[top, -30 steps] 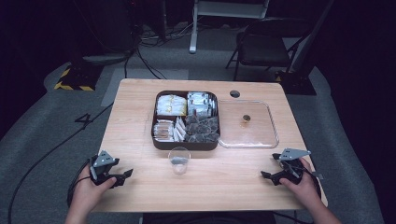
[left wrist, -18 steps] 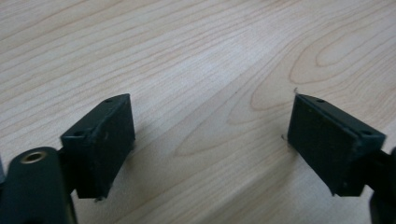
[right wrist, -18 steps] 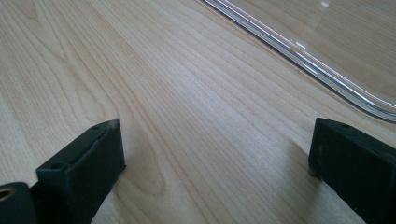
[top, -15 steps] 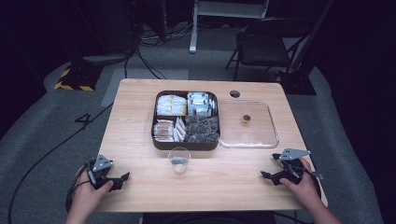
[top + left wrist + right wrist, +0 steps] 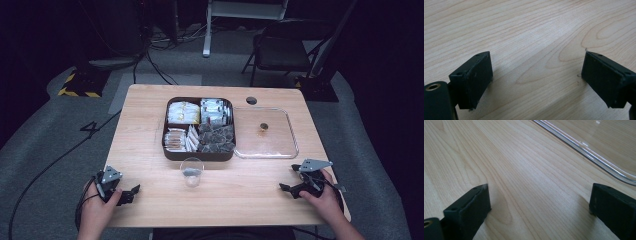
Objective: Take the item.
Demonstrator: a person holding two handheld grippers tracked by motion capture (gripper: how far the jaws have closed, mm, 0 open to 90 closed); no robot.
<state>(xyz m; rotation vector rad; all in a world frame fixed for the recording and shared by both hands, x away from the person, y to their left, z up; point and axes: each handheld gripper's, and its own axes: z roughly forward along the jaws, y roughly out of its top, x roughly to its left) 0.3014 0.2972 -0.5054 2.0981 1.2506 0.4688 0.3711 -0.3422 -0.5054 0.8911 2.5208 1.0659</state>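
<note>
Wooden table (image 5: 150, 125) on grey carpet (image 5: 45, 150), dark room.

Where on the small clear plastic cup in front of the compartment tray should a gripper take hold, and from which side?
Grip the clear plastic cup across its upper wall, just below the rim, coming in level from the person's side. It stands upright with its mouth up, and the compartment tray sits close behind it, so the near side looks freest. The left gripper, jaws open, seems slightly nearer.
</note>
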